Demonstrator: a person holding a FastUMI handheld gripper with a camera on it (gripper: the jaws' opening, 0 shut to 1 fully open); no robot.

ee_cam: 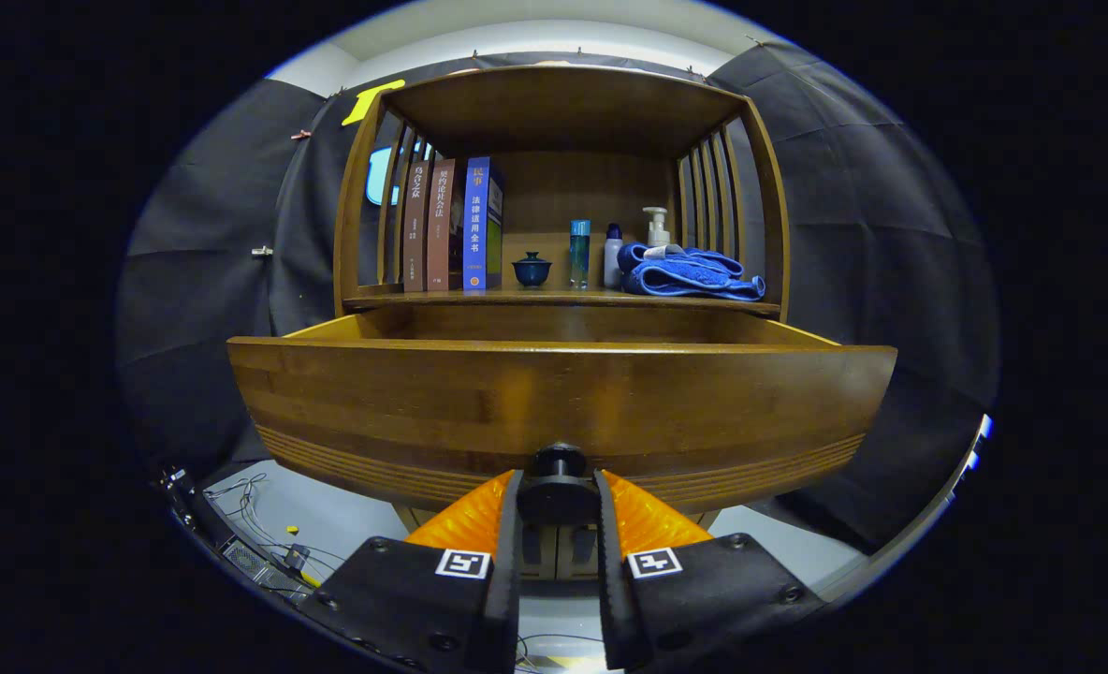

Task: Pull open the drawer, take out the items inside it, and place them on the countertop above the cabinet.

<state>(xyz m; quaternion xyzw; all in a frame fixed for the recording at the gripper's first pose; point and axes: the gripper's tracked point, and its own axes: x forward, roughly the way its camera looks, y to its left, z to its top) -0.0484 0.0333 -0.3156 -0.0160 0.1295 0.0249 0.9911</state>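
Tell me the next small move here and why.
Probably release the knob and lift the gripper above the drawer. The fingers clamp the knob, and the drawer already stands pulled out from the cabinet, its inside hidden behind its front panel.

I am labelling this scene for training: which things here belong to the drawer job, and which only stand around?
Job: gripper, shut on the knob; drawer, pulled out; countertop.

Standing around: books, lidded cup, bottles, blue towel.
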